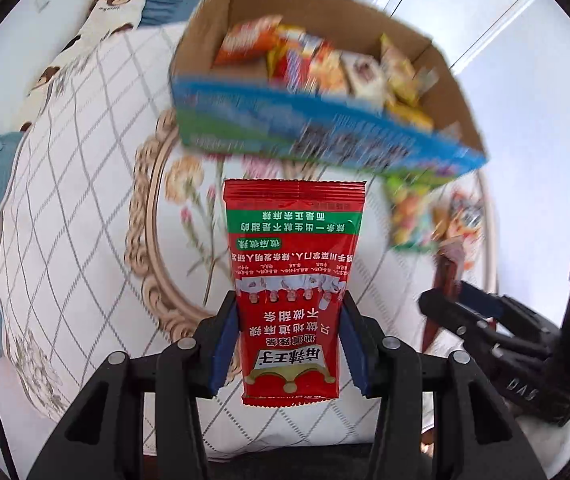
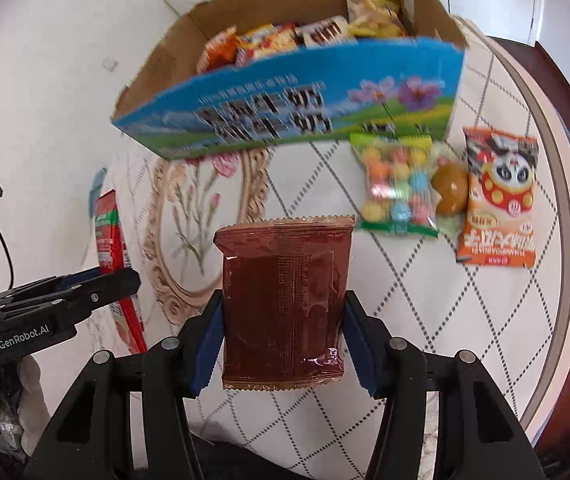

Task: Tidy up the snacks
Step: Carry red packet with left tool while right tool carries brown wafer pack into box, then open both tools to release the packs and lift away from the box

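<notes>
Squarely between each claw's blue pads, one packet: red sachet (image 1: 291,292) in left claw (image 1: 289,344), brown packet (image 2: 283,304) in right claw (image 2: 284,340)

The red-and-green foil snack sachet (image 1: 293,288) carries white lettering. The brown foil snack packet (image 2: 283,304) is plain. The blue-and-green cardboard box (image 2: 285,108) shows purple flowers.

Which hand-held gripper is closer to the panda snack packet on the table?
Right. The right hand-held gripper, holding a brown packet, is just left of the panda snack packet; the left hand-held gripper sits farther left.
</notes>
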A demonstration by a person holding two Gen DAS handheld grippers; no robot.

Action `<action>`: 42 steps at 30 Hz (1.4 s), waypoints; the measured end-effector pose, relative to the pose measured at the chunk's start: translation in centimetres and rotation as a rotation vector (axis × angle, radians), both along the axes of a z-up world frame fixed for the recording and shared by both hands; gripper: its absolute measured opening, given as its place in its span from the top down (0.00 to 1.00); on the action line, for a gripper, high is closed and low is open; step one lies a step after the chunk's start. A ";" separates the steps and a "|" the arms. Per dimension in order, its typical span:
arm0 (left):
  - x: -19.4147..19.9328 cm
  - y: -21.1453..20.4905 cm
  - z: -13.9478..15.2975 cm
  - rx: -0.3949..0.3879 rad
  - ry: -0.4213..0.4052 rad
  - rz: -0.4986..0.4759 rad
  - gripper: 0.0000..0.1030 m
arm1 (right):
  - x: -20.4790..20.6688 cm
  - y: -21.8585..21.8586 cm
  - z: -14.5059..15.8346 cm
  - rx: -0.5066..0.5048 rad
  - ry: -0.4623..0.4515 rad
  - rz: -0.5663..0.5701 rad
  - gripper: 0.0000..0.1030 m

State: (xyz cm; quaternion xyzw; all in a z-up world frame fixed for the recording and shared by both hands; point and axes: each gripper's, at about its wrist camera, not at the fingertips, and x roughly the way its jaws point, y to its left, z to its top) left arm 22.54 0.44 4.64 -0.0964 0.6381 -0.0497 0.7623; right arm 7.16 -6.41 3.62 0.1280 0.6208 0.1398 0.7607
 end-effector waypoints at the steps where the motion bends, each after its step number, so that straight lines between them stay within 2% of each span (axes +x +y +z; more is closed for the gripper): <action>1: 0.5 1.3 0.7 -0.001 -0.013 0.003 0.57 | 0.7 0.2 1.2 0.015 -0.023 0.002 0.43; 2: 0.4 4.1 1.1 0.004 -0.026 -0.003 0.57 | 1.7 0.5 2.7 0.034 -0.052 0.004 0.43; 4: 2.9 4.8 3.4 0.014 -0.052 -0.009 0.57 | 3.9 0.8 4.7 0.049 -0.096 0.006 0.43; 5: 3.8 5.2 4.1 0.028 -0.062 -0.013 0.57 | 4.4 2.9 5.5 0.047 -0.116 0.003 0.43; 7: 6.9 5.5 4.7 0.059 -0.068 -0.016 0.56 | 7.0 3.8 6.4 0.037 -0.159 -0.003 0.43; 12: 14.2 7.8 2.0 0.074 0.018 -0.008 0.56 | 13.8 5.3 6.1 0.038 -0.168 -0.038 0.43; 18: 19.4 8.5 -2.6 0.130 0.117 -0.025 0.56 | 19.4 7.0 1.7 0.023 -0.100 -0.043 0.43; 26: 20.2 10.2 -7.3 0.103 0.227 -0.002 0.53 | 21.4 8.8 -3.3 0.045 -0.011 -0.016 0.42; 27: 20.1 10.4 -7.6 0.106 0.230 0.002 0.51 | 21.5 8.9 -3.9 0.054 0.015 -0.013 0.39; 29: 19.9 10.8 -7.9 0.104 0.228 0.005 0.46 | 21.7 9.0 -5.2 0.060 0.072 -0.013 0.19; 30: 19.8 10.9 -8.0 0.105 0.227 0.007 0.44 | 21.6 9.0 -5.6 0.061 0.087 -0.009 0.15; 31: 19.7 11.0 -8.0 0.104 0.224 0.009 0.33 | 21.5 9.0 -5.9 0.052 0.090 -0.010 0.10; 33: 19.4 10.9 -7.9 0.092 0.215 -0.003 0.26 | 21.3 8.7 -6.3 0.045 0.102 -0.017 0.09; 37: 18.4 10.8 -7.1 0.099 0.179 -0.011 0.26 | 20.7 7.7 -6.5 0.042 0.118 -0.042 0.09; 42: 16.7 10.5 -5.5 0.118 0.101 -0.010 0.26 | 19.2 5.7 -4.6 -0.015 0.053 -0.076 0.09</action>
